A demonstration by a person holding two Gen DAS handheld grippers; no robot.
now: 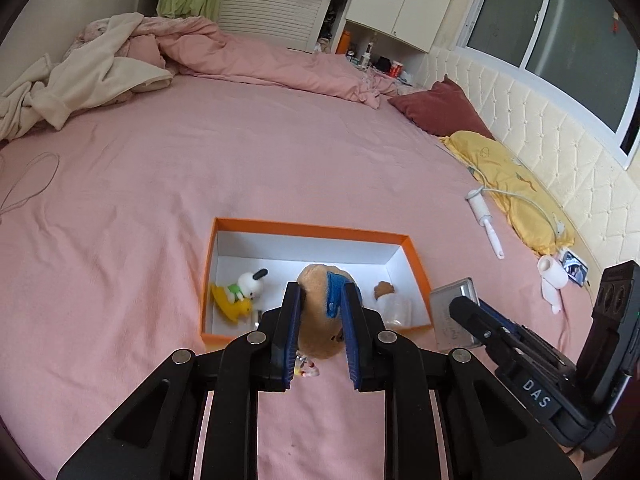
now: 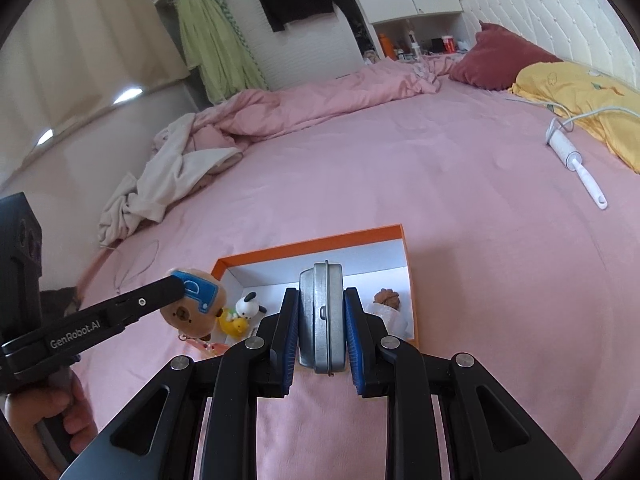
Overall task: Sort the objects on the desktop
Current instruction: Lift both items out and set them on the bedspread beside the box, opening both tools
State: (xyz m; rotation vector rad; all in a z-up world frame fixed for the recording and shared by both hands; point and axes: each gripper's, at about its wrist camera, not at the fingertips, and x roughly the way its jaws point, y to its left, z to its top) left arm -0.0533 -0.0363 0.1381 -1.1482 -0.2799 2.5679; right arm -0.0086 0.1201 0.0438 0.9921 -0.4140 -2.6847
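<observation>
- The left gripper (image 1: 320,308) has its fingers pinching a brown bear plush (image 1: 320,320), held above the near edge of the orange box (image 1: 312,230).
- The right gripper (image 2: 322,320) has its fingers clamping a grey metal tin (image 2: 322,320) on edge, over the same box on the pink bed (image 2: 460,208).
- A white dog toy (image 1: 250,282) lies inside the box.

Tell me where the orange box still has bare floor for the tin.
Bare floor in the orange box runs along its far wall, and mid-box between the dog toy and walnut. Left corner and right side are crowded.
</observation>
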